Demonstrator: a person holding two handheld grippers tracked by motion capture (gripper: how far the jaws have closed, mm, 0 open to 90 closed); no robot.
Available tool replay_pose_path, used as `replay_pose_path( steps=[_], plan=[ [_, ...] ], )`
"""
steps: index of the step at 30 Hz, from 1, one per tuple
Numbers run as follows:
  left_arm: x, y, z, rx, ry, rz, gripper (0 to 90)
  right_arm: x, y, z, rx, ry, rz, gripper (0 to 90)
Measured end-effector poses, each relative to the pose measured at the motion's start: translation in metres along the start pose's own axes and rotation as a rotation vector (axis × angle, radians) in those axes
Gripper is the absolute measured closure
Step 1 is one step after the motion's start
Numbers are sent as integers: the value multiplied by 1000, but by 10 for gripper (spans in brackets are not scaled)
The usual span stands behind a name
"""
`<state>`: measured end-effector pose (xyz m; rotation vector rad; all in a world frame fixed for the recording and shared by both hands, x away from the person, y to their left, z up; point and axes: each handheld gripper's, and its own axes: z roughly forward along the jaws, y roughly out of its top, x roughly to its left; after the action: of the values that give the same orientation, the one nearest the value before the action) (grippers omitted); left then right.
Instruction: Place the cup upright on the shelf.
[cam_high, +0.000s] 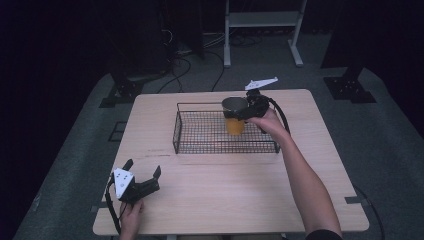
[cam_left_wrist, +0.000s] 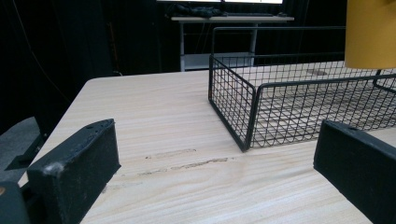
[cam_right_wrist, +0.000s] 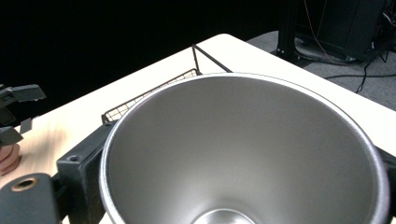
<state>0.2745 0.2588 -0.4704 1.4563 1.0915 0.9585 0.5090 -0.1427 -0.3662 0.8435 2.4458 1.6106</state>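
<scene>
Nearest me, my left hand-held gripper (cam_high: 143, 172) rested on the pale wooden counter (cam_high: 225, 190), jaws spread wide, gripping nothing. Beyond it I logged the black wire-mesh rectangular basket (cam_high: 200, 135). Farthest, my right hand-held gripper (cam_high: 243, 111) was clamped around the yellow, steel-lined tapered cup (cam_high: 235, 116), upright above the basket's far right part.

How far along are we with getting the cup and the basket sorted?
Done: the right claw has the yellow cup gripped near its rim. In hand: the cup is held upright over the wire basket; whether it touches the floor is unclear. Left: let go. The left claw waits open on the table.
</scene>
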Motion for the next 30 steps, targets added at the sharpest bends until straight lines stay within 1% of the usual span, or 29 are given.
replay_pose_path(
  steps=[5, 7, 9, 11, 13, 18, 20, 21, 22, 24, 30],
  plan=[
    [0, 0, 0, 0, 0, -1, 0, -6, -4, 4, 5, -9, 15, 82],
    [0, 0, 0, 0, -1, -1, 0, -9, -6, 6, 9, -20, 12, 82],
    [0, 0, 0, 0, -1, -1, 0, -12, -8, 10, 26, -23, 9, 82],
    [0, 0, 0, 0, -1, -1, 0, -13, -10, 12, 35, -35, 6, 82],
    [0, 0, 0, 0, -1, -1, 0, -15, -11, 14, 36, -37, 10, 82],
    [0, 0, 0, -1, -2, -2, 0, -16, -14, 21, 61, -45, 0, 81],
    [0, 0, 0, -1, -2, -1, 0, -17, -16, 24, 70, -42, 4, 81],
    [0, 0, 0, -1, -2, -1, 0, -17, -17, 25, 75, -44, 0, 81],
    [0, 0, 0, -1, -2, -1, 0, -16, -18, 28, 87, -53, -13, 81],
    [0, 0, 0, -1, -2, -1, 0, -16, -20, 33, 107, -55, -32, 81],
    [0, 0, 0, -2, -3, -3, 0, -13, -22, 40, 119, -62, -71, 81]
  ],
)
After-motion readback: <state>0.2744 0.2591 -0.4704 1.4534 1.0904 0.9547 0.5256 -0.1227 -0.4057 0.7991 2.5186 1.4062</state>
